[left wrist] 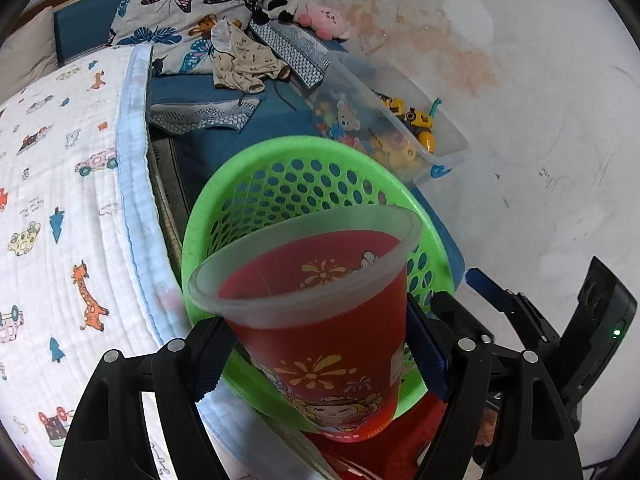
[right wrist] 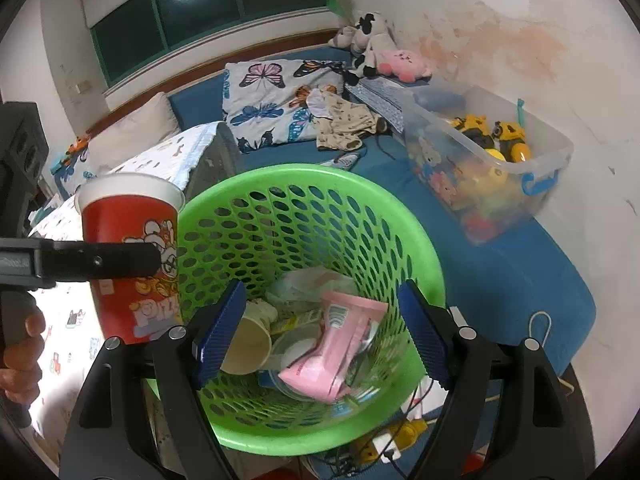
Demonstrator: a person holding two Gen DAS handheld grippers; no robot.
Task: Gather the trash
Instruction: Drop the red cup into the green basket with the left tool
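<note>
My left gripper point(left wrist: 320, 356) is shut on a red paper cup point(left wrist: 320, 336) with cartoon print and a clear rim, held upright beside the near rim of a green perforated basket point(left wrist: 280, 184). In the right wrist view the cup point(right wrist: 132, 248) hangs just left of the basket point(right wrist: 320, 188), pinched by the left gripper's finger point(right wrist: 100, 266). My right gripper point(right wrist: 320, 332) is open and empty above the basket's mouth. Inside lie a pink wrapper point(right wrist: 340, 344), a beige paper cup point(right wrist: 248, 344) and clear plastic bits.
A bed with a white animal-print quilt point(left wrist: 60, 200) lies left. A clear bin of toys point(right wrist: 488, 160) sits on the blue mattress point(right wrist: 520, 280) by the stained wall. Butterfly pillow point(right wrist: 272, 96), clothes and plush toys point(right wrist: 376, 52) lie behind. Cables and a power strip point(right wrist: 388, 444) lie below the basket.
</note>
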